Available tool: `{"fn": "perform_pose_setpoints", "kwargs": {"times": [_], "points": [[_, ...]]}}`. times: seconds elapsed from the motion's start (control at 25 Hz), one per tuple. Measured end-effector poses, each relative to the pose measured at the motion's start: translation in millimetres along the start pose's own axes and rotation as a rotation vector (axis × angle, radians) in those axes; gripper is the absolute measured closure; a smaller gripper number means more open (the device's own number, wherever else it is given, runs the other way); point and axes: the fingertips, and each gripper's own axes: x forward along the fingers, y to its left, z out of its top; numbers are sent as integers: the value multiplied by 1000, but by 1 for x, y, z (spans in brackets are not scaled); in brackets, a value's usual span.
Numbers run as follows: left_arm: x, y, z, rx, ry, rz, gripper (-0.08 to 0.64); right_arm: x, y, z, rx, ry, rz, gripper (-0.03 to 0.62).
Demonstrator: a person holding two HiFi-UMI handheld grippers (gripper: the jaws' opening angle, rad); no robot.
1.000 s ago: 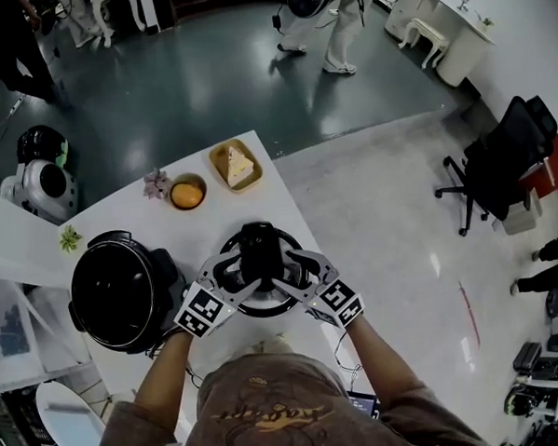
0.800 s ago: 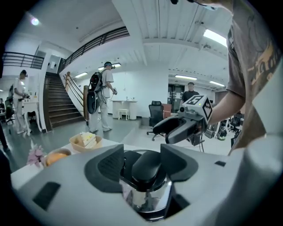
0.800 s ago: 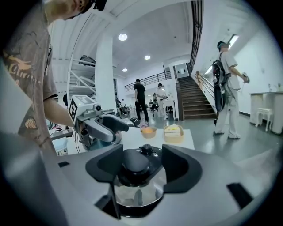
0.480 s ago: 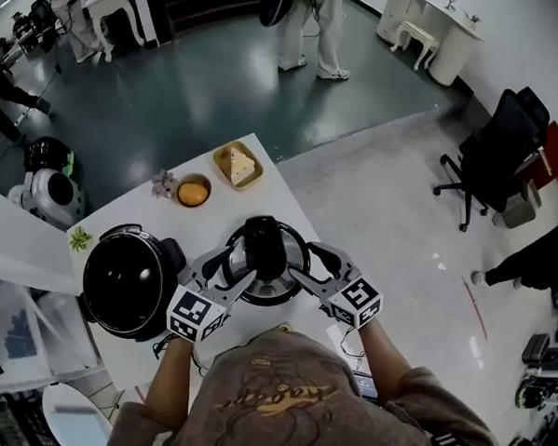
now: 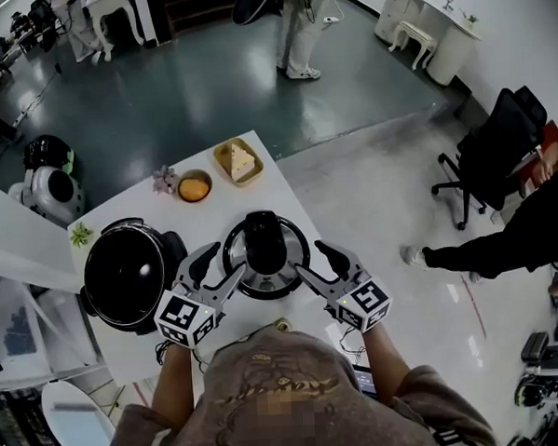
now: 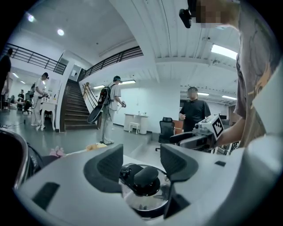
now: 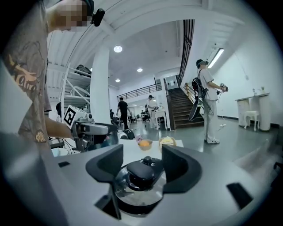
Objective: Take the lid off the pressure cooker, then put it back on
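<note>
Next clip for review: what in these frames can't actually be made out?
- Whether the lid is locked or just resting: head view looks straight down; jaws cover much of its rim in both gripper views.
- What the round bowl holds: head view, too small.
- Near edge of the table: head view, hidden by the person.
</note>
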Motion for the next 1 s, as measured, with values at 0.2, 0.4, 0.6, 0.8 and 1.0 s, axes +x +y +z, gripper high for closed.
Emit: {"fn": "perform_pose_setpoints", "kwargs": {"times": [0.2,0.4,0.6,0.8,1.0], "points": [[-2,0,-1,22,9,-9,296,4,4,3,6,-7,3,328],[3,-9,-4,46,23,-36,296,6,4,0,1,-1,11,328],[15,-13,-13,65,58,-65,295,15,4,-11,-14,42,39,328],[31,-14,-38,88,121,-109,278,31,3,-34,-44,112,84,324],[45,-16,-70,95,182,-146,273,46,1,-58,-65,172,135,321]]}}
